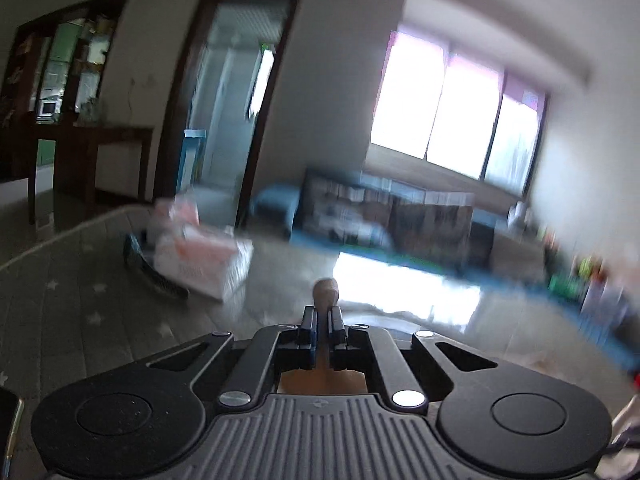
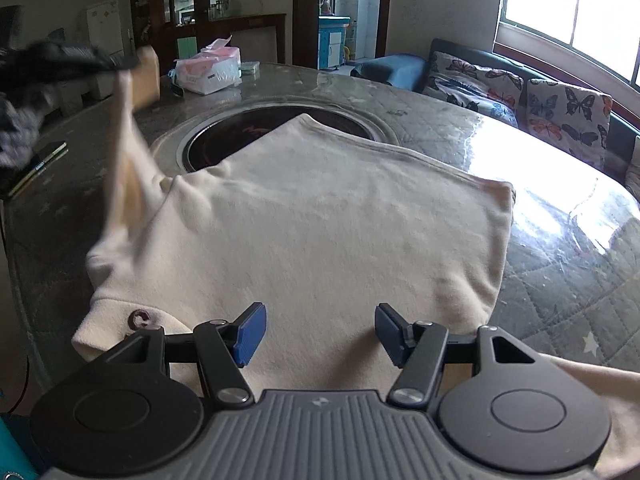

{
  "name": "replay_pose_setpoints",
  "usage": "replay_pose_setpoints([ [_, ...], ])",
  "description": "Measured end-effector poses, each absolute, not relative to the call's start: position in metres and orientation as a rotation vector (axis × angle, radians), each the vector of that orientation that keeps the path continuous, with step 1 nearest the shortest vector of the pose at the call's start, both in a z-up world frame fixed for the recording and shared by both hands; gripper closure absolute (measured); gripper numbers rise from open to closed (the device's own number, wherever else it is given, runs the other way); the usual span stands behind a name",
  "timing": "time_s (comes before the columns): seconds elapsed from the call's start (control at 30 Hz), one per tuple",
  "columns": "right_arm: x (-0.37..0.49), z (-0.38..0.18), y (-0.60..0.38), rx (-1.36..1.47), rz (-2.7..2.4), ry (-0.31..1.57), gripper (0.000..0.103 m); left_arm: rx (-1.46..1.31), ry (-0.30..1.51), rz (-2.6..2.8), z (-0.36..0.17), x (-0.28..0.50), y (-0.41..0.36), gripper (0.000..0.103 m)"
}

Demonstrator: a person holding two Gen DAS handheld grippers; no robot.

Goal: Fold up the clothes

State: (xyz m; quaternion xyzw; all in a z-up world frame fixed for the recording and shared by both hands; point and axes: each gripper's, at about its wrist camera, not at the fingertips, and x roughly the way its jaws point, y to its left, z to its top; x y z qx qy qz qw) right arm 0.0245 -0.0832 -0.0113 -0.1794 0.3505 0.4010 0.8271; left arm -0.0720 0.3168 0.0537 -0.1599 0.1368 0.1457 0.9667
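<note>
A cream sweatshirt [image 2: 320,220] lies flat on the quilted round table [image 2: 560,260], and its top edge covers part of the table's dark round recess [image 2: 224,140]. My right gripper [image 2: 320,324] hovers open over the garment's near edge with nothing between its blue pads. At the upper left, blurred, my left gripper [image 2: 120,64] holds the sweatshirt's sleeve [image 2: 128,152] lifted off the table. In the left wrist view that gripper [image 1: 323,312] is shut, with a tan nub of the sleeve [image 1: 326,290] poking out past the tips.
A pink and white tissue pack [image 2: 208,70] sits at the table's far side, also in the left wrist view [image 1: 204,256]. A phone [image 2: 40,164] lies near the left edge. A sofa with butterfly cushions [image 2: 560,108] stands behind the table on the right.
</note>
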Motion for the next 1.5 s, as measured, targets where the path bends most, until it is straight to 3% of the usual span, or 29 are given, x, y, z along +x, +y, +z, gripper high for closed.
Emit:
replay_pose_setpoints([
  [0.37, 0.024, -0.010, -0.082, -0.398, 0.858, 0.752, 0.040, -0.358, 0.516, 0.587, 0.003, -0.111, 0.359, 0.095],
  [0.57, 0.021, -0.009, -0.078, -0.399, 0.868, 0.751, 0.040, -0.308, 0.531, 0.324, 0.020, -0.090, 0.296, 0.094],
  [0.87, 0.018, -0.011, -0.076, -0.407, 0.861, 0.755, 0.036, -0.314, 0.594, -0.067, 0.005, -0.029, 0.189, 0.094],
  [1.1, 0.019, -0.013, -0.077, -0.393, 0.859, 0.756, 0.035, -0.340, 0.660, 0.038, -0.022, -0.012, 0.197, 0.094],
  [1.5, 0.021, -0.015, -0.077, -0.379, 0.859, 0.752, 0.033, -0.350, 0.661, 0.067, -0.012, 0.014, 0.196, 0.087],
])
